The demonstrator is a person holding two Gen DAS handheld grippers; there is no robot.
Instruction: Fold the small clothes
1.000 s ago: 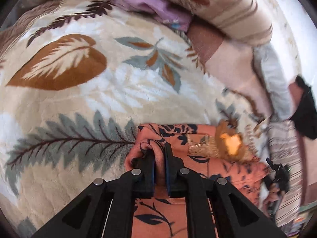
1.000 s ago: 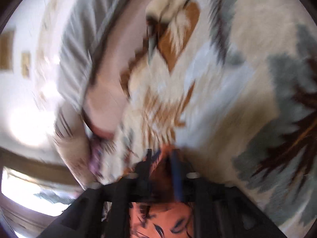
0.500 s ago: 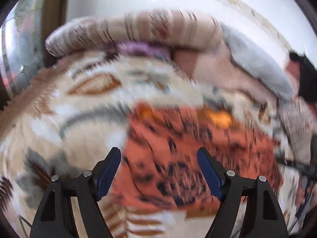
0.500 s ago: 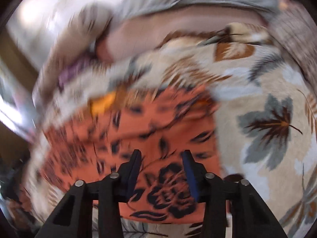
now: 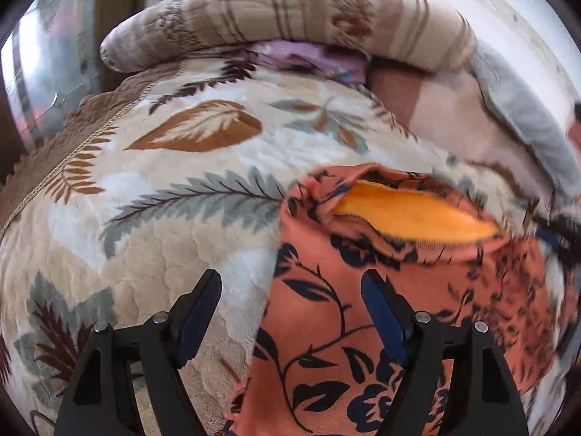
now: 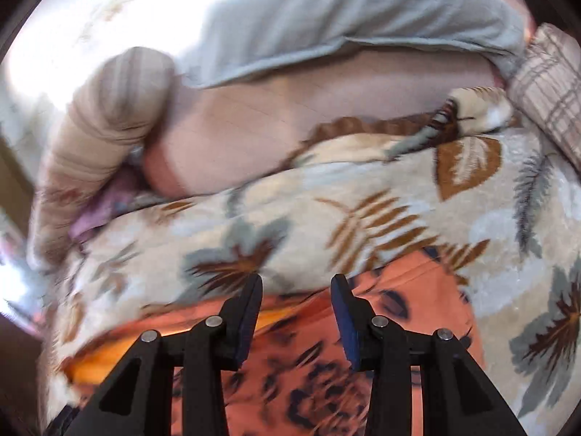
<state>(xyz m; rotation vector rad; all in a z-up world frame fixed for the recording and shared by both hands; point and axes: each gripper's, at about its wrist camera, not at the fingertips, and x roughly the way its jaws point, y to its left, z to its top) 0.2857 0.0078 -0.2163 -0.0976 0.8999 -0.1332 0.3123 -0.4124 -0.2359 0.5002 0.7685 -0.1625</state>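
An orange garment with a dark floral print lies on a leaf-patterned blanket. Its opening at the far end shows a bright yellow-orange lining. My left gripper is open and empty above the garment's left edge. In the right wrist view the same garment lies under and ahead of my right gripper, which is open and empty. That view is blurred.
A striped beige rolled quilt lies along the far side, with purple cloth under it. Pink and grey bedding is piled at the far right. In the right wrist view a grey pillow and a checked cushion lie beyond the blanket.
Both grippers were shut on the garment's edge a second ago. They have let go, opened and drawn back and up, and the garment now lies flat on the blanket.
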